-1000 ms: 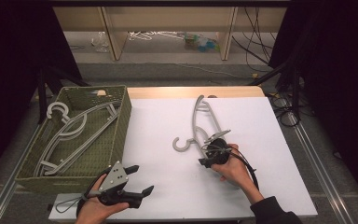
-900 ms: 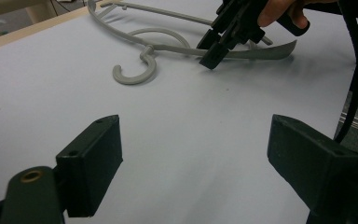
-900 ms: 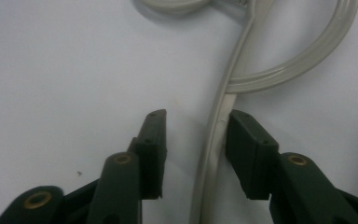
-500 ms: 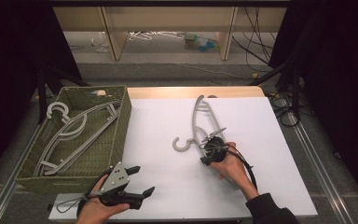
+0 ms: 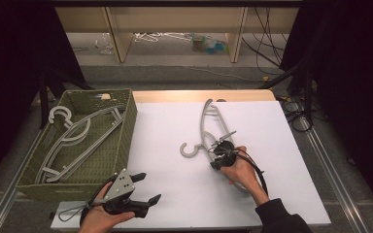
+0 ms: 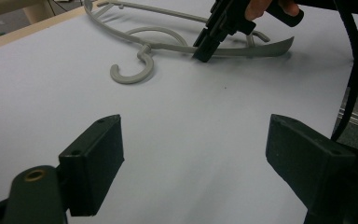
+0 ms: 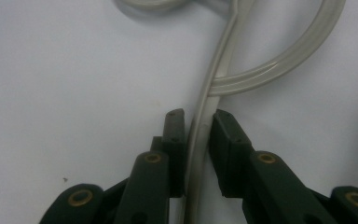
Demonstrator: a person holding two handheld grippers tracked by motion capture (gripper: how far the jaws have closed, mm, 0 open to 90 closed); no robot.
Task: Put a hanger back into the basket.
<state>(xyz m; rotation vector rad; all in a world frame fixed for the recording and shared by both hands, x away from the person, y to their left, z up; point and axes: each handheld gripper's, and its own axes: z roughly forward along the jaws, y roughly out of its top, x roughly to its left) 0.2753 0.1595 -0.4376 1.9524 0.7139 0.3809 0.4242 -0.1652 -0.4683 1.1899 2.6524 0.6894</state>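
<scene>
Where the white table top (image 5: 175, 194) meets its left edge, a green woven basket (image 5: 126, 126) stands, and two grey hangers (image 5: 73, 141) lie flat inside it, hooks toward the far left corner, one partly over the other. The basket's near wall is just beside the left gripper (image 5: 143, 189).

Left gripper: held low at the near left of the table, jaws spread wide, nothing between them; in the left gripper view only bare table surface lies between the two pads.

Right gripper (image 7: 197, 135): at mid-table, right of centre, tilted down onto a third grey hanger (image 5: 206, 121) that lies flat on the white surface, its hook (image 6: 133, 72) pointing left. In the right gripper view the jaws are closed on the hanger's thin bar (image 7: 203, 121), one pad on each side, both touching it. The hand (image 5: 240, 170) holding this gripper rests on the table just near of the hanger.
</scene>
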